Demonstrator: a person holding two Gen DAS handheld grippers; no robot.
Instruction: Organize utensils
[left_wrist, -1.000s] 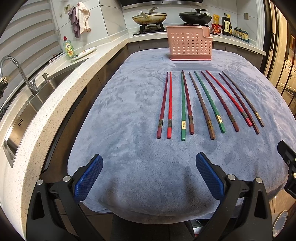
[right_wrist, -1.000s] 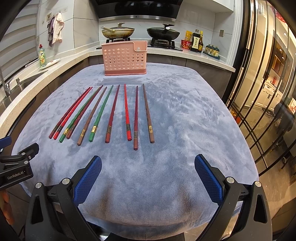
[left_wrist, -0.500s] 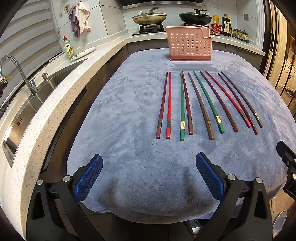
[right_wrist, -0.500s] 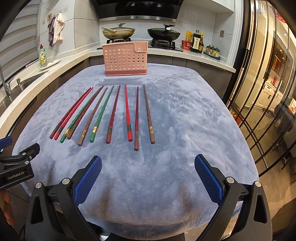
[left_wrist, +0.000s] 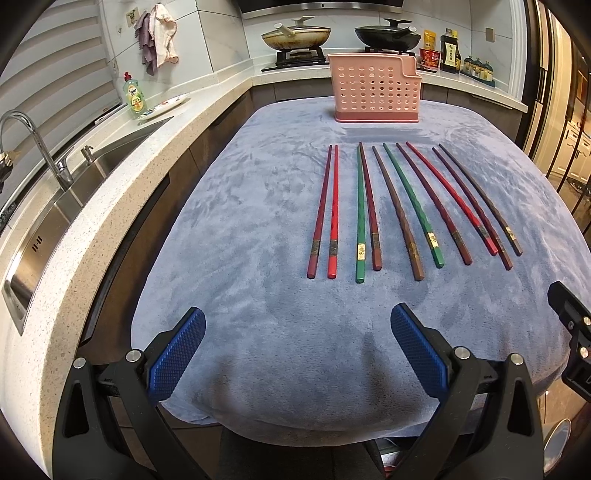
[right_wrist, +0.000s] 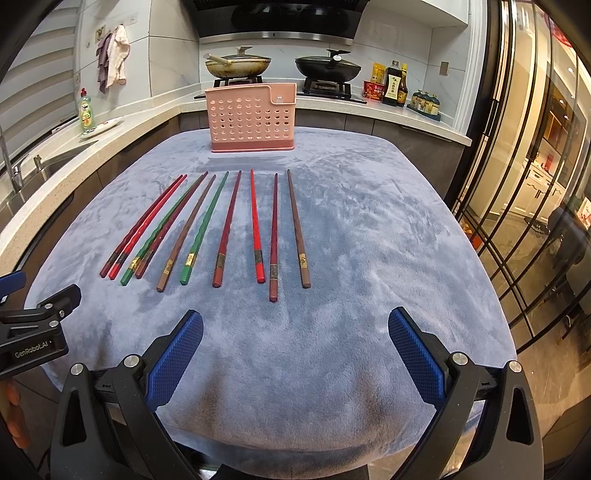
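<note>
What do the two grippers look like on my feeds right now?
The left gripper and right gripper look alike: black angular frames with silver bolt heads, and fingers faced with blue diamond-textured pads. In the right wrist view, the left gripper's body carries white "GenRobot.AI" lettering. No cables or sleeves are visible.

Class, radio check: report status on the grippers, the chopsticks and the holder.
Left gripper open, empty; right gripper likewise. Ten coloured chopsticks flat on blue-grey cloth. Pink perforated plastic holder upright beyond. Path clear.
</note>
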